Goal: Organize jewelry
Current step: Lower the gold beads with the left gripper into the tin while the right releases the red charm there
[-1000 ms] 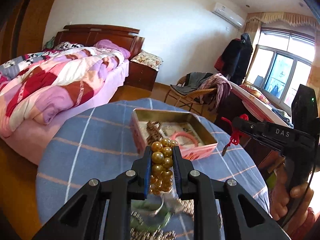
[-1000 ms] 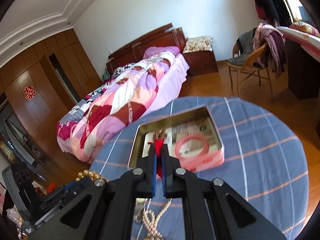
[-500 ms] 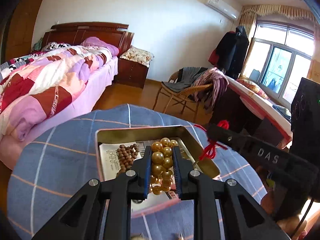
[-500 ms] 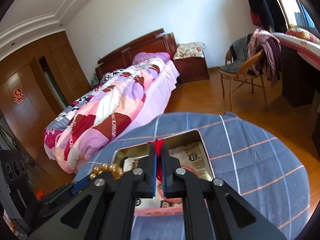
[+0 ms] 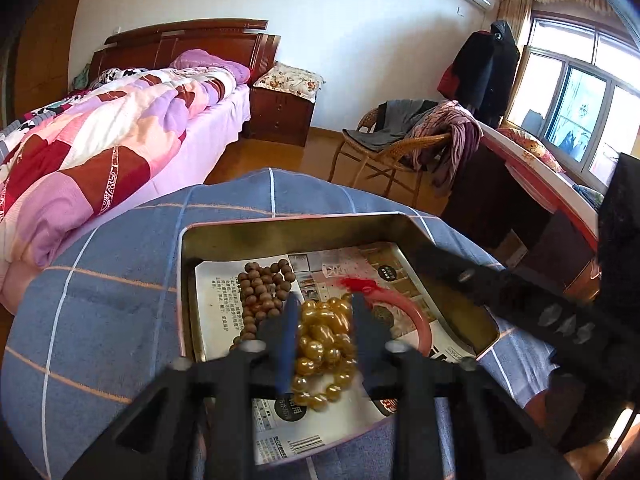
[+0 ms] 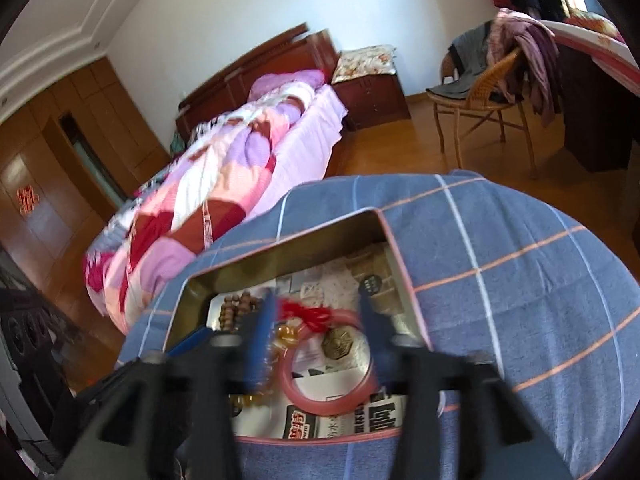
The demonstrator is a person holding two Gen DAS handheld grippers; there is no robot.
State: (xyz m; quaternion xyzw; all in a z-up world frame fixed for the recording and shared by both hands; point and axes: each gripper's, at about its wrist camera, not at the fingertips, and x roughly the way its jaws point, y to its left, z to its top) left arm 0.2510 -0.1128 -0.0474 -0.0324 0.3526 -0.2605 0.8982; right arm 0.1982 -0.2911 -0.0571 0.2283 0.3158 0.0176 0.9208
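A metal tin [image 5: 280,236] lined with printed paper sits on the blue checked tablecloth [image 5: 100,280]. My left gripper [image 5: 324,312] is over the tin, jaws parted, with the golden bead bracelet [image 5: 324,344] loose between them, low over the paper. My right gripper [image 6: 316,312] is open above the tin [image 6: 288,248]. A red-corded pendant with a bronze hexagonal charm [image 6: 338,346] lies inside a pink bangle [image 6: 328,398]. A brown wooden bead bracelet [image 5: 260,296] lies at the tin's left.
The round table's far edge drops off to a wooden floor. A bed with a patchwork quilt [image 5: 100,140] stands at the left, a wicker chair with clothes [image 5: 404,148] behind, and a desk [image 5: 532,184] at the right.
Both grippers moved down over the tin and opened. The golden bracelet now hangs loose between the left jaws, and the red-corded pendant dropped from the right gripper into the tin.
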